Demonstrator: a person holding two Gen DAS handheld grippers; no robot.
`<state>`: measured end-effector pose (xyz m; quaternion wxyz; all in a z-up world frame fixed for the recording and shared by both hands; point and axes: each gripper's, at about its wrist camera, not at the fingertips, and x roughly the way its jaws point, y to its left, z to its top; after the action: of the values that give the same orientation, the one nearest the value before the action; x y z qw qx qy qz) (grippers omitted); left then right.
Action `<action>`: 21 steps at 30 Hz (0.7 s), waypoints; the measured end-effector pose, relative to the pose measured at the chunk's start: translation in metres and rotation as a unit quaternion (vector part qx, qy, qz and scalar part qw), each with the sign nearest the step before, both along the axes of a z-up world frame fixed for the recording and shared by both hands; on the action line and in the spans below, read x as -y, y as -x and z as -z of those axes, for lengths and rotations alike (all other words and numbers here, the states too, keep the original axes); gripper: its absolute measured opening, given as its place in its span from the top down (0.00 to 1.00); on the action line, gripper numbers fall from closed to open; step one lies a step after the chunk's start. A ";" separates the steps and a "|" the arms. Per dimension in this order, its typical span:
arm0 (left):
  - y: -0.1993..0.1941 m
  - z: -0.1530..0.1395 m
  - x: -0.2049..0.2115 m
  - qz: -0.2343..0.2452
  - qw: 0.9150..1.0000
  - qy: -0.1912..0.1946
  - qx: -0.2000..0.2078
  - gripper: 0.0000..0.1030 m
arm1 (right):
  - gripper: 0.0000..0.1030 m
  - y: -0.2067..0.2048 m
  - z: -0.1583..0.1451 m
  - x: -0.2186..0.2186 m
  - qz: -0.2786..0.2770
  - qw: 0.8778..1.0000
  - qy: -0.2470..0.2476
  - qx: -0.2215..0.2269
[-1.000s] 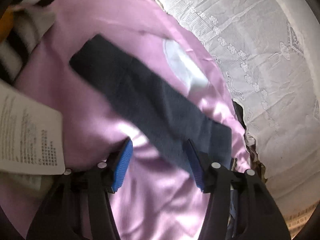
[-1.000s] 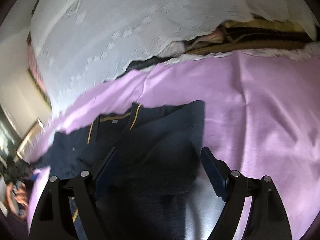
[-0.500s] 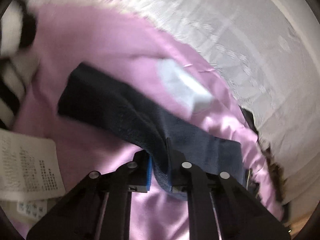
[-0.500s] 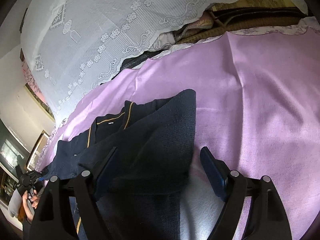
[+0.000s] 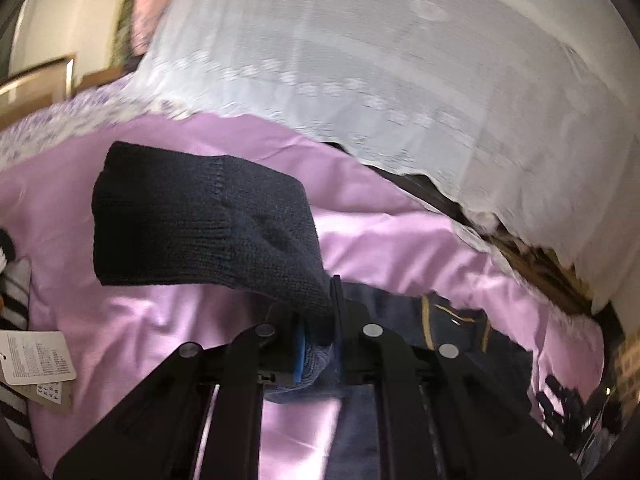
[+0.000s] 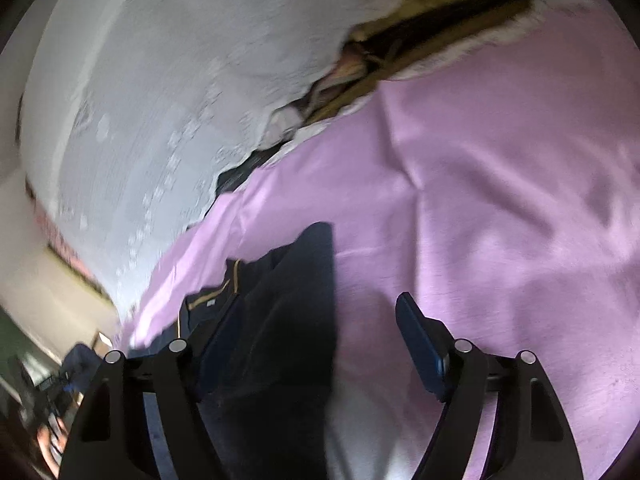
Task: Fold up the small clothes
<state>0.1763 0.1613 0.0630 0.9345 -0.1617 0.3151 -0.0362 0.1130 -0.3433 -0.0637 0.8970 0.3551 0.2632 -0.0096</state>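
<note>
The left tool [image 5: 316, 340] pinches the dark navy knitted sleeve [image 5: 204, 220], lifted over the pink satin sheet [image 5: 400, 240]. The right tool [image 6: 320, 340] hangs spread above the navy garment's body [image 6: 280, 340]. Next, I judge: lay the sleeve across it.

This looks like a room in a home, most likely a bedroom. A pink-lilac sheet [image 5: 400, 240] covers a soft, creased surface, and along its far edge hangs a white lace cloth [image 5: 400, 60] with flower patterns. Under that lace, brown and yellow striped bedding [image 6: 420, 52] shows through a gap. A cream wall [image 5: 52, 32] with a wooden frame [image 5: 36, 80] stands past the sheet's far left corner.
</note>
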 end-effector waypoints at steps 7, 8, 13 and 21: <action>0.001 -0.016 0.071 0.056 0.998 -0.038 0.008 0.90 | 0.25 0.002 0.004 0.015 0.029 0.999 -0.022 -0.001; 0.001 -0.017 0.078 0.062 0.997 -0.042 0.009 0.90 | 0.25 0.000 0.004 0.015 0.029 0.999 -0.019 -0.005; -0.001 -0.017 0.127 0.095 0.993 -0.066 0.013 0.90 | 0.25 -0.003 0.004 0.013 0.026 1.000 -0.014 -0.010; -0.004 0.000 0.195 0.149 0.986 -0.070 0.005 0.90 | 0.25 -0.003 0.004 0.012 0.027 0.999 -0.017 -0.009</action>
<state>0.1802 -0.0335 0.0629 0.9291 -0.0471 0.3328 -0.1542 0.1162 -0.3558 -0.0679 0.8877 0.3776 0.2613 -0.0328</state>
